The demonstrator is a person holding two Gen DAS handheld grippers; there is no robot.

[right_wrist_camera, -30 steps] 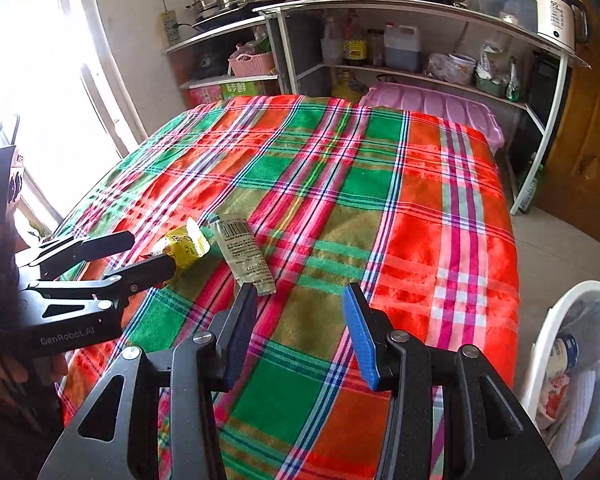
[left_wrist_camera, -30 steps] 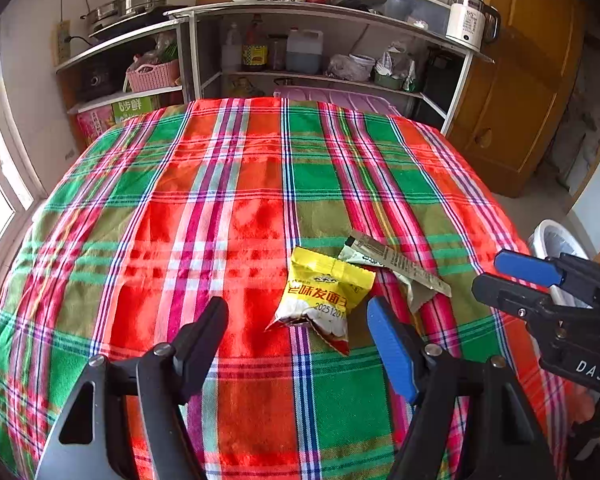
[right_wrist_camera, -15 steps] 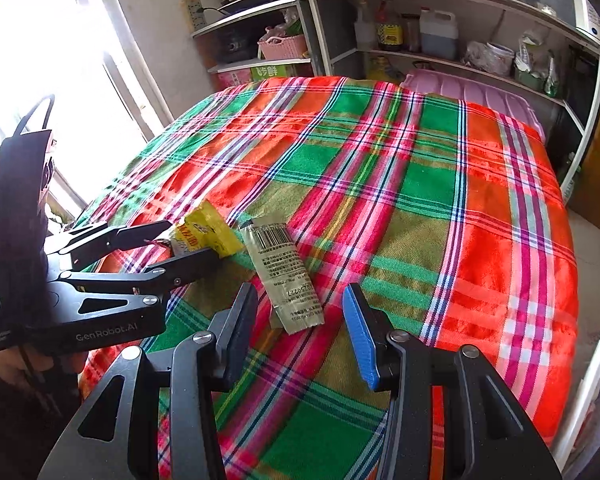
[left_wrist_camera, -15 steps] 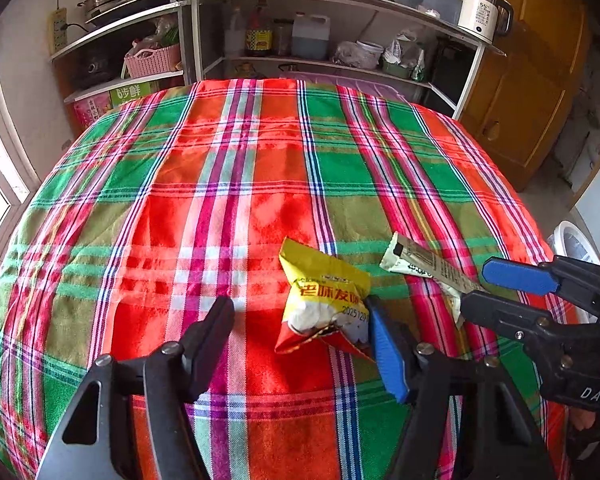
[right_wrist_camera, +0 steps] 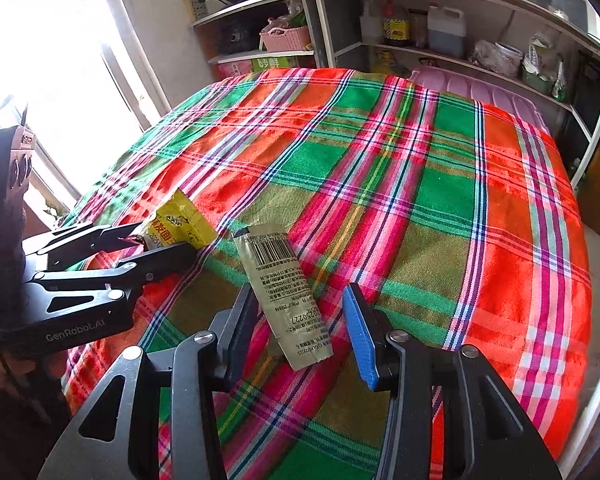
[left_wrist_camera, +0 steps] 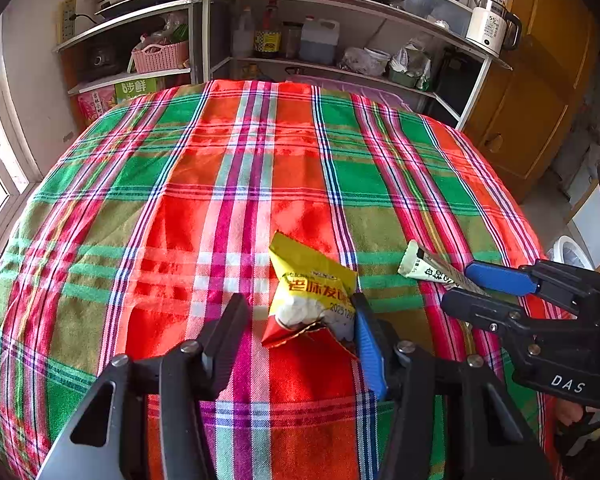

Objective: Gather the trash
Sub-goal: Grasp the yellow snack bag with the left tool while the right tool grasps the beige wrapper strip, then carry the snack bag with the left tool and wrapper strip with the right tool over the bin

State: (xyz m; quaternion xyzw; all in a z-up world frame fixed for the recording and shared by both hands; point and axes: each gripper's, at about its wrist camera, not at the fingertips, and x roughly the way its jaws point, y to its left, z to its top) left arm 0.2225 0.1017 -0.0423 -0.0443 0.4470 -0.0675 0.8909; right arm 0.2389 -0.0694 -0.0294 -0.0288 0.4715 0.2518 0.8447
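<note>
Yellow packet [left_wrist_camera: 314,292] and grey sachet [right_wrist_camera: 284,292] were each straddled by wide-open, empty claws, left [left_wrist_camera: 296,316] and right [right_wrist_camera: 300,312], for simultaneous pickup.

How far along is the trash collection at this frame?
Early: nothing is picked up. Both wrappers lie on the plaid tablecloth. The left claw is open around the yellow snack packet, which touches its blue finger; the right claw is open around the long beige sachet. Left: close, lift and carry both away, perhaps to the white bin beside the table.
</note>
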